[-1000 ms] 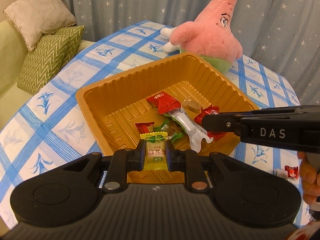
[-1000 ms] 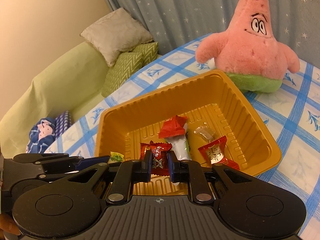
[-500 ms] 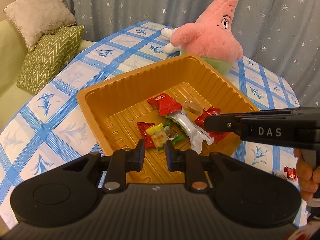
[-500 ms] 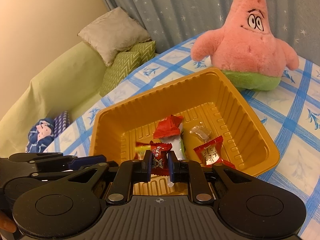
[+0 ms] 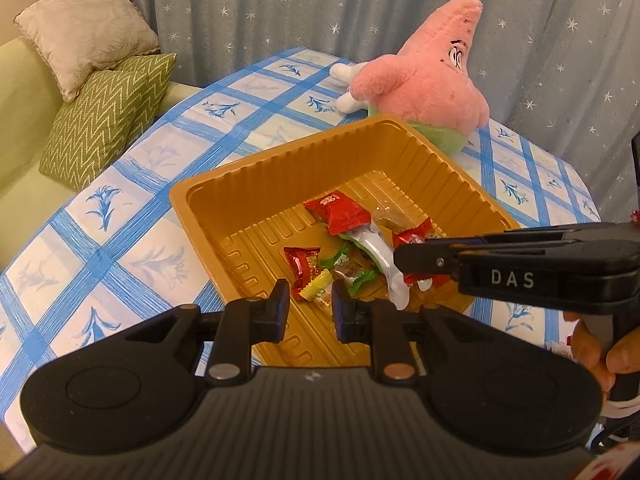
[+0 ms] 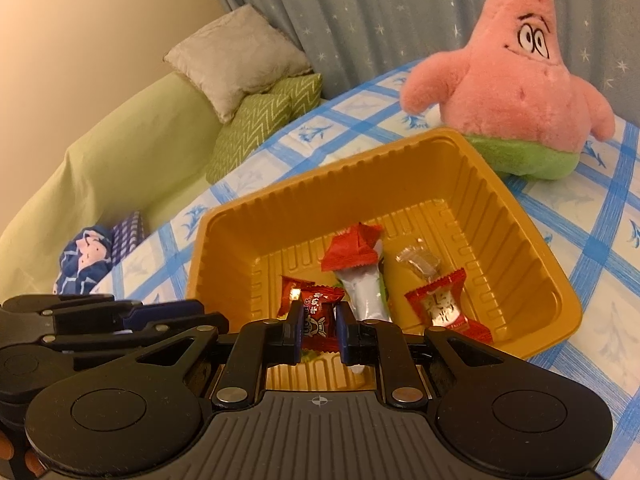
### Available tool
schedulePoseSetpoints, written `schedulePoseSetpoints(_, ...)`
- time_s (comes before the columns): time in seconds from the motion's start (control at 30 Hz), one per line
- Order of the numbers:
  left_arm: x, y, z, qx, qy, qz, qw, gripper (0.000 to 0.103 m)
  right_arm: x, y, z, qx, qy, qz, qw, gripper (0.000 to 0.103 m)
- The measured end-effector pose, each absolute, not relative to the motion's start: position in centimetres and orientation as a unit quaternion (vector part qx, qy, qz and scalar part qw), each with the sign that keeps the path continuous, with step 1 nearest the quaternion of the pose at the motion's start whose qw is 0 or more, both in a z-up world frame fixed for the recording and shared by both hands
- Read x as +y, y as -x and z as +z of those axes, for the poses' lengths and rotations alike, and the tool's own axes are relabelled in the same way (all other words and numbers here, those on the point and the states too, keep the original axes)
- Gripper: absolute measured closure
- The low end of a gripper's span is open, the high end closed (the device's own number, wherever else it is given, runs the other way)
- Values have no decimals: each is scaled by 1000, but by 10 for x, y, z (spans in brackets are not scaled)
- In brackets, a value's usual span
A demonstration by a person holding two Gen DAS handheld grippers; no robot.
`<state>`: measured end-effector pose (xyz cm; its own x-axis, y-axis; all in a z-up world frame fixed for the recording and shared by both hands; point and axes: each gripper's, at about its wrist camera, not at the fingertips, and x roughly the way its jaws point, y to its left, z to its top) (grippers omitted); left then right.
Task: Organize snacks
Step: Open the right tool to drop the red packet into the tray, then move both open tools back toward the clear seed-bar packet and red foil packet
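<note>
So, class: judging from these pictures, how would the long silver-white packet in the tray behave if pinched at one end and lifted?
The silver-white packet would probably droop, since its film looks thin and crumpled. It likely weighs little. Its glossy surface may slip, and the red wrapper lying across it could slide off.

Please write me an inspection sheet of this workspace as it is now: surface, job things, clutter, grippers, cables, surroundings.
Surface: blue-checked floral tablecloth.
Job's things: ribbed orange plastic tray holding wrapped candies; yellow-wrapped candy lying in it.
Clutter: pink star-shaped plush toy behind the tray.
Grippers: left gripper open, holding nothing; right gripper shut on red-wrapped candy over the tray.
Cables: nothing seen.
Surroundings: green sofa, beige cushion, starred grey curtain.
</note>
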<state>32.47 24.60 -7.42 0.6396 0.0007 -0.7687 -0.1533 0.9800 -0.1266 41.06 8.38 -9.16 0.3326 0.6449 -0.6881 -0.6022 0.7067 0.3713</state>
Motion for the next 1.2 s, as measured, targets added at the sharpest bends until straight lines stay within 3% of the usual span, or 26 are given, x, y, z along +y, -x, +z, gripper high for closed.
schedulePoseSetpoints(0.1, 246, -321, -73, 422, 91, 45, 901, 79, 84, -411, -89, 429, -27, 378, 820, 78)
schedulePoseSetpoints(0.17, 246, -319, -73, 421, 92, 47, 901, 77, 80, -410, -87, 424, -37, 374, 824, 52)
schedulePoseSetpoints(0.2, 246, -317, -72, 421, 93, 47, 901, 77, 77, -410, -85, 421, -41, 371, 826, 51)
schedulePoseSetpoints(0.4, 243, -307, -69, 420, 97, 50, 901, 69, 63, -407, -77, 419, -49, 362, 831, 47)
schedulePoseSetpoints(0.67, 234, -289, -60, 416, 100, 44, 903, 62, 31, -386, -67, 411, -70, 344, 841, 33)
schedulePoseSetpoints(1.2, 183, -251, -46, 416, 90, -2, 905, 49, -52, -320, -59, 409, -96, 291, 859, 25)
